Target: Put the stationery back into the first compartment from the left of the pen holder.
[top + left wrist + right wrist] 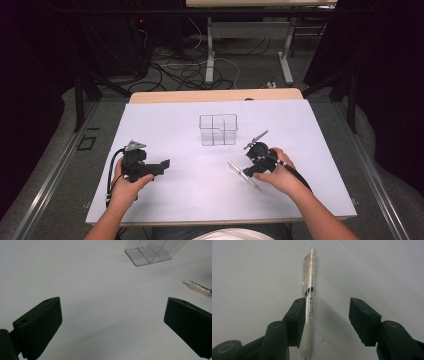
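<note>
The right gripper (324,322) stands half open over the pen (309,302), which lies on the table (175,200) between the jaws, against one pad, lengthwise along them (the other pad still apart).

I count one clear pen (310,285) lying on the one white sheet (165,125), one clear plastic organiser (218,129) split into four compartments, and two handheld grippers, the left gripper (164,164) and the right gripper (325,320), one per hand.
</note>
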